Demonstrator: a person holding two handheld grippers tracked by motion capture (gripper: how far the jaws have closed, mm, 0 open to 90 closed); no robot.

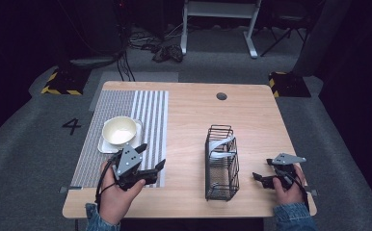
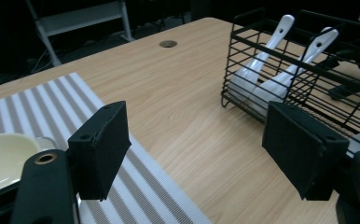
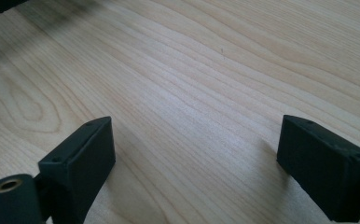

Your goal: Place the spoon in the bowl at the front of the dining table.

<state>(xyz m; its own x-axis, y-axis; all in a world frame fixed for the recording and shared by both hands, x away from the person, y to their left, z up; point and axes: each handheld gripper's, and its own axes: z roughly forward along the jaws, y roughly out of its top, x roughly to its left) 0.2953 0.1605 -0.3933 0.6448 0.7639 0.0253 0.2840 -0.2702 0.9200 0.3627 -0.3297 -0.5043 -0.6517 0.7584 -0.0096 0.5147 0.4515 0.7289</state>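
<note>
Black wire forms the basket [image 1: 221,163] that stands on the wooden table [image 1: 189,110] in the high view, with two white spoons [image 1: 221,147] leaning inside it at its far end. To the basket's left, over the near edge of a striped mat [image 1: 148,108], the left gripper [image 1: 150,159] is held in a hand with its jaws spread and nothing between them; farther left on the mat sits a cream bowl [image 1: 120,130] on a small square plate [image 1: 108,147]. To the basket's right, near it, the right gripper [image 1: 261,177] hangs low, jaws parted. From the left gripper view, the gripper [image 2: 194,149] gapes empty toward the basket [image 2: 308,60], where the spoons [image 2: 280,65] slant against the wire, apart from the jaws. From the right gripper view, that gripper [image 3: 194,161] stands wide and empty just above bare wood [image 3: 192,70].
</note>
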